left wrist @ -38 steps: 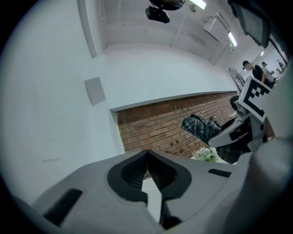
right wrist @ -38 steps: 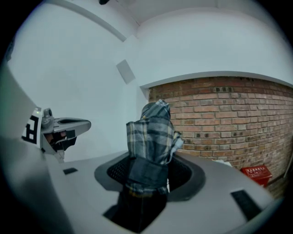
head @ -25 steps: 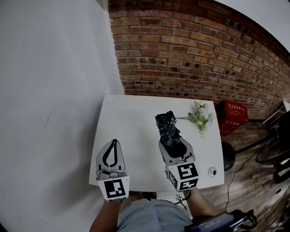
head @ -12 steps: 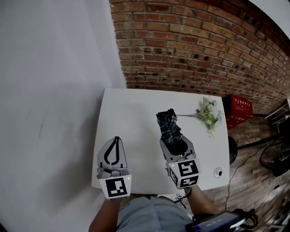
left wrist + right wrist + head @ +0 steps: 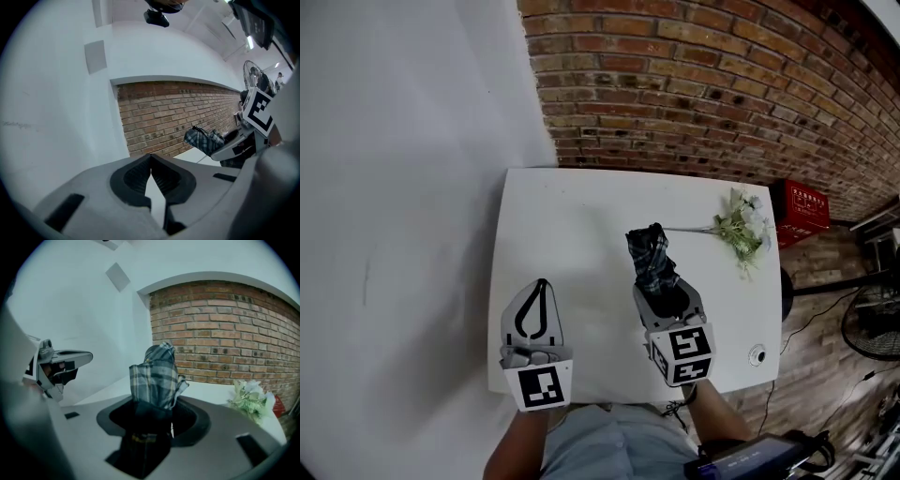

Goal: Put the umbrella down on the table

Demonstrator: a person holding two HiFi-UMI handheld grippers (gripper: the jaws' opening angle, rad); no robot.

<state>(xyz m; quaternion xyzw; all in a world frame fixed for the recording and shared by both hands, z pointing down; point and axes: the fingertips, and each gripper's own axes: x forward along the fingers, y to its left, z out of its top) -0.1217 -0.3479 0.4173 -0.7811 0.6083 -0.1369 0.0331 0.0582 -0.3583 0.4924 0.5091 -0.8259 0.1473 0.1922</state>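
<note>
a: what's over on the left?

b: a plain white wall (image 5: 394, 187), then the white table (image 5: 572, 216) pushed up against the brick wall (image 5: 694, 94). the left gripper (image 5: 541, 287) hangs over the table's near left corner. its jaws are pressed together at the tips with nothing between them, and the left gripper view shows only bare tabletop through the gap lower down.

a: and the umbrella?

b: the folded plaid umbrella (image 5: 651, 258) is in the right gripper (image 5: 668, 300), over the middle of the table. the jaws are clamped on its dark lower end and the checked fabric sticks out ahead of them towards the brick wall. in the left gripper view it sits clear above the tabletop, not lying on it.

a: anything further right?

b: a spray of white and green flowers (image 5: 742, 225) lies on the far right of the table, well apart from the umbrella. a small round thing (image 5: 757, 354) sits by the near right corner. past the table's edge there's a red crate (image 5: 806, 211) on the floor.
</note>
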